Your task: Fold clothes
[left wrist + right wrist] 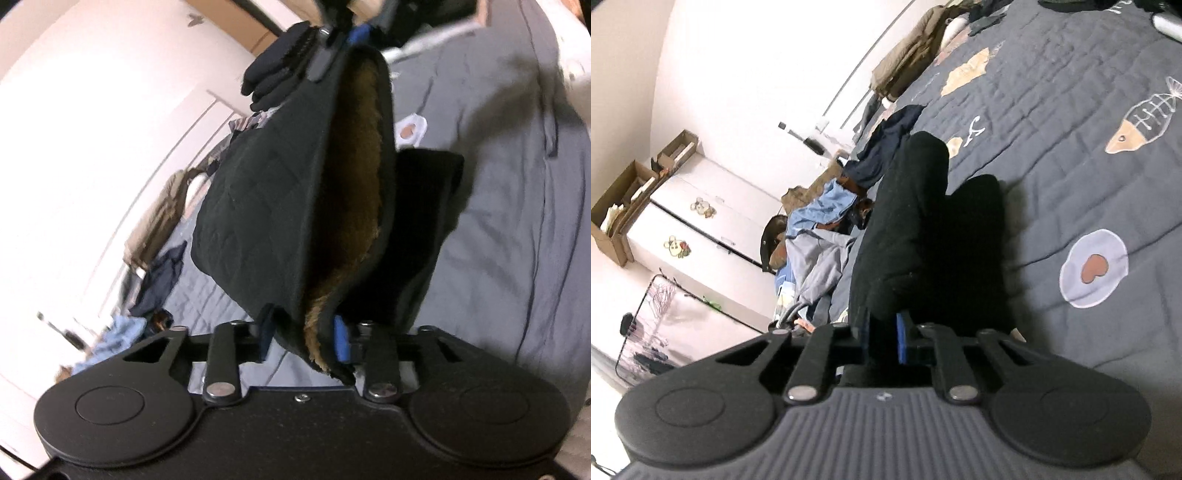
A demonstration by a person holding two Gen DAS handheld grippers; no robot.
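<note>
Black quilted garment (266, 206), brown fleece lining showing, hangs stretched above grey bed quilt (517, 221). Left claw (306, 339) pinches its near edge. Right claw (882, 334) clamped on another edge, in a gloved hand (277, 70).

- A home bedroom.
- A bed under a grey quilted bedspread (1052, 155) with fish designs.
- Loose clothes (820, 236) heaped along the bed's edge.
- White cupboards (701, 229) topped with cardboard boxes (624, 206).
</note>
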